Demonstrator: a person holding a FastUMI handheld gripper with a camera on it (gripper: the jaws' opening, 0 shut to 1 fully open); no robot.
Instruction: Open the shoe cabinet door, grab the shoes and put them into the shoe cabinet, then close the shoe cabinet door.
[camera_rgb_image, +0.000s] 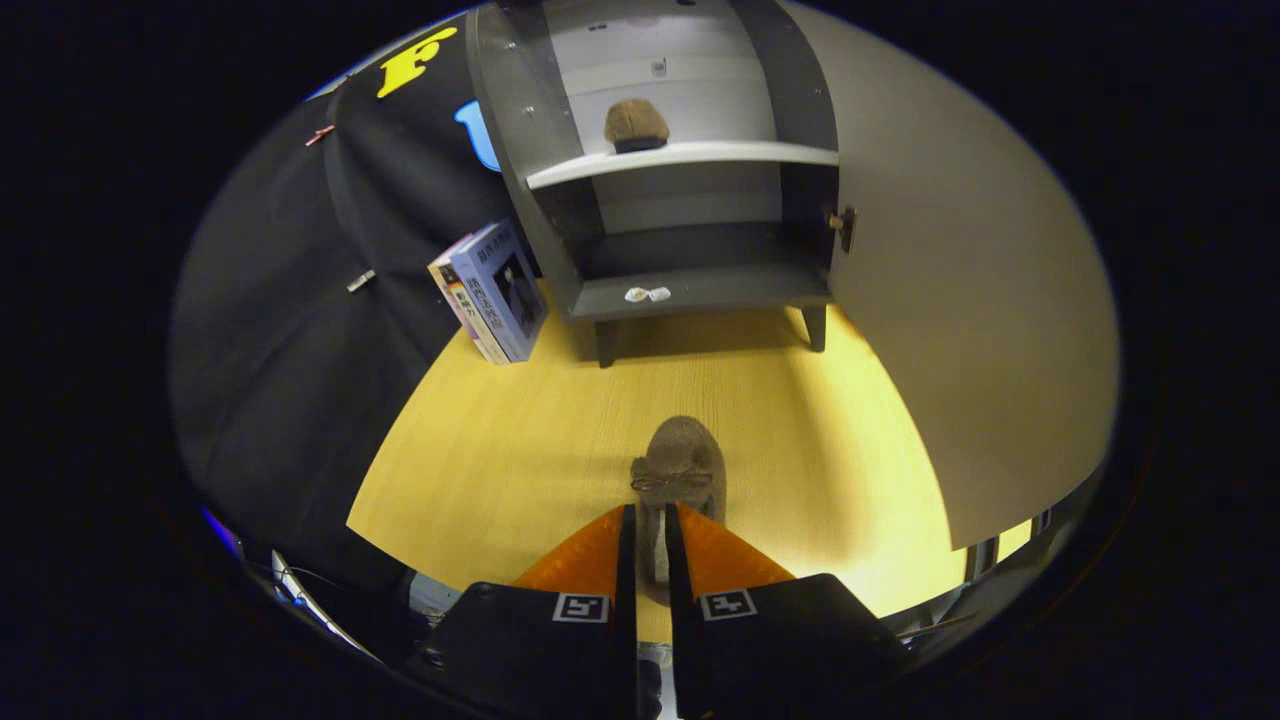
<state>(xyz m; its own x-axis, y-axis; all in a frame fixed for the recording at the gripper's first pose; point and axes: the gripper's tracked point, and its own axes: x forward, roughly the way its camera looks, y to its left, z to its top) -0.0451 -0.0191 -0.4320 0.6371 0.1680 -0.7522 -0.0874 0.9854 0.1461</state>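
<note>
A brown suede shoe (680, 460) with a small bow lies on the yellow wooden table, toe pointing toward the cabinet. My gripper (650, 512) is shut on the shoe's heel part, both fingers pressing its sides. The grey shoe cabinet (700, 290) stands beyond, its door (960, 300) swung wide open to the right. A second brown shoe (636, 124) sits on the cabinet's white upper shelf (690, 158). The lower compartment holds a small white object (647, 294) at its front edge.
A boxed book set (492, 290) leans against the cabinet's left side. The open door (960, 300) spans the right side of the table (520, 440). Black cloth wall hangs to the left.
</note>
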